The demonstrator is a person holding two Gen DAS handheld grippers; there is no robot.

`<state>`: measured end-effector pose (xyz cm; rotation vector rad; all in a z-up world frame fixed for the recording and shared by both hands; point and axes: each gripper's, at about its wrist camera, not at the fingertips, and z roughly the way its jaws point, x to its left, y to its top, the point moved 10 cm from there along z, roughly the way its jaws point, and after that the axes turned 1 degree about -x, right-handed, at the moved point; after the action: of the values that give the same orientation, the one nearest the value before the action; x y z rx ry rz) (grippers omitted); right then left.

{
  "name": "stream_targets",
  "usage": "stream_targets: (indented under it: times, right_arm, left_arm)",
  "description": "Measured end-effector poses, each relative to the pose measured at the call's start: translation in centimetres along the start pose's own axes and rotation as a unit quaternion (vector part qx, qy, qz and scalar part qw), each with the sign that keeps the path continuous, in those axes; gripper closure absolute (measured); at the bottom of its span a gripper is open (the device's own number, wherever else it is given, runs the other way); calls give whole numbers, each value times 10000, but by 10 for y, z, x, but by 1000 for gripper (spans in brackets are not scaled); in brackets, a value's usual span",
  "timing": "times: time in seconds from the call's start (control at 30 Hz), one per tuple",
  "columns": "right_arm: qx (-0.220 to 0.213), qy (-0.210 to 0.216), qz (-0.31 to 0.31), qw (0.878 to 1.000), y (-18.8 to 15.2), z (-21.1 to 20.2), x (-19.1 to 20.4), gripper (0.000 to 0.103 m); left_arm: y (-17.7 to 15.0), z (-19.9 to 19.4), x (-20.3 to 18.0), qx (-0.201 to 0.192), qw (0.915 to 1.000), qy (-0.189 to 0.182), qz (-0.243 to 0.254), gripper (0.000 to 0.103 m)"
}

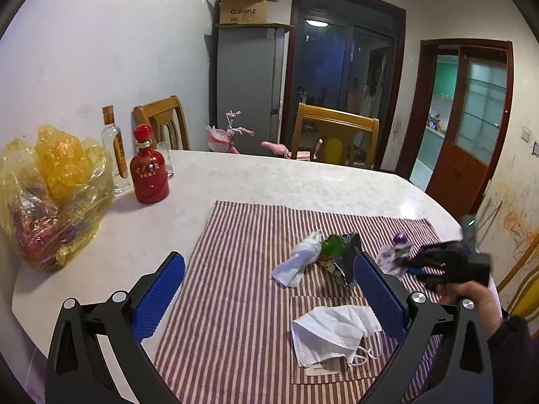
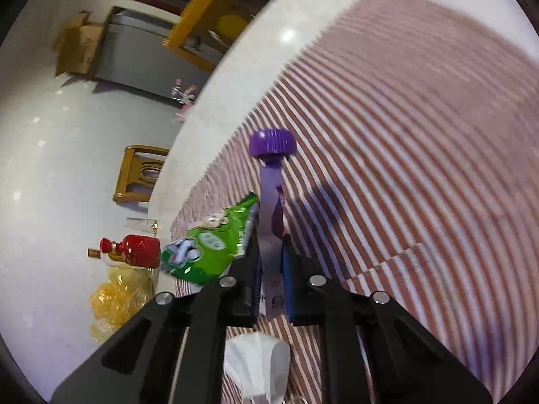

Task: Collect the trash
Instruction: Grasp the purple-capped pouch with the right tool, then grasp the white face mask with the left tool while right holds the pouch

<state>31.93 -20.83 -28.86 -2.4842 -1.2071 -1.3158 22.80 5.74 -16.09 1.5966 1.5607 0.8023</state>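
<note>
On the white marble-look tabletop (image 1: 256,181) lies a red-and-white striped cloth mat (image 1: 235,303), and the trash sits on it. The left gripper (image 1: 269,299) hovers over the mat's near part with its blue-padded fingers (image 1: 158,296) spread wide, holding nothing. Between those fingers, on the mat's near right part, lies a crumpled white face mask (image 1: 330,333). Farther in on the mat rests a twisted white tissue (image 1: 298,259), touching a green snack wrapper (image 1: 337,252) just to its right.

The right gripper (image 2: 271,262) is clamped on a flat purple drink pouch with a round purple screw cap (image 2: 271,208); the fingers pinch its lower body and the cap points away from the camera. In the left wrist view this pouch (image 1: 394,252) is at the mat's right side, beside the wrapper; whether it is lifted clear of the mat cannot be told. The right wrist view is blurred.

Well left of the mat stand a red ceramic bottle (image 1: 149,171), a clear glass bottle (image 1: 114,148) and a yellow plastic bag (image 1: 54,195) of clutter.
</note>
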Motion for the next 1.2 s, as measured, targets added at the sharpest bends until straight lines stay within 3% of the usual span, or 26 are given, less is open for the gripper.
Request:
stream_targets:
  times: [0.1, 0.17, 0.33, 0.53, 0.67, 0.73, 0.77, 0.83, 0.9, 1.0, 1.2]
  right_arm:
    - [-257, -33, -440, 9987, -2, -30, 13, 91]
    - [-452, -7, -625, 9970, -2, -53, 18, 91]
    - [-759, 114, -722, 9944, -1, -92, 21, 91]
    - [-874, 250, -733, 9932, 5, -111, 19, 91]
    - [-879, 285, -695, 9933, 9, -116, 12, 90]
    - [-885, 317, -662, 9934, 10, -119, 9, 90]
    - [-894, 333, -651, 9933, 11, -120, 8, 90]
    - [-925, 371, -641, 9930, 13, -124, 7, 89]
    - [-954, 405, -630, 9926, 15, -126, 8, 89]
    - [-990, 425, -655, 9920, 15, -131, 9, 89]
    - [-970, 427, -772, 9914, 11, -131, 16, 89]
  left_arm:
    - [-12, 8, -7, 181, 9998, -96, -12, 6]
    - [-33, 22, -14, 582, 9978, -236, -190, 6]
    - [-87, 67, -37, 1600, 9801, -524, -1054, 6]
    - [-131, 118, -66, 2327, 9591, -445, -1552, 6]
    - [-143, 139, -72, 2523, 9530, -315, -1647, 6]
    - [-145, 143, -72, 2526, 9517, -349, -1708, 21]
    - [-146, 144, -72, 2537, 9520, -320, -1680, 35]
    - [-147, 146, -71, 2550, 9537, -235, -1576, 44]
    - [-147, 148, -73, 2597, 9542, -246, -1468, 79]
    - [-141, 144, -79, 2451, 9610, -364, -1227, 90]
    - [-101, 110, -89, 1609, 9828, -484, -765, 93]
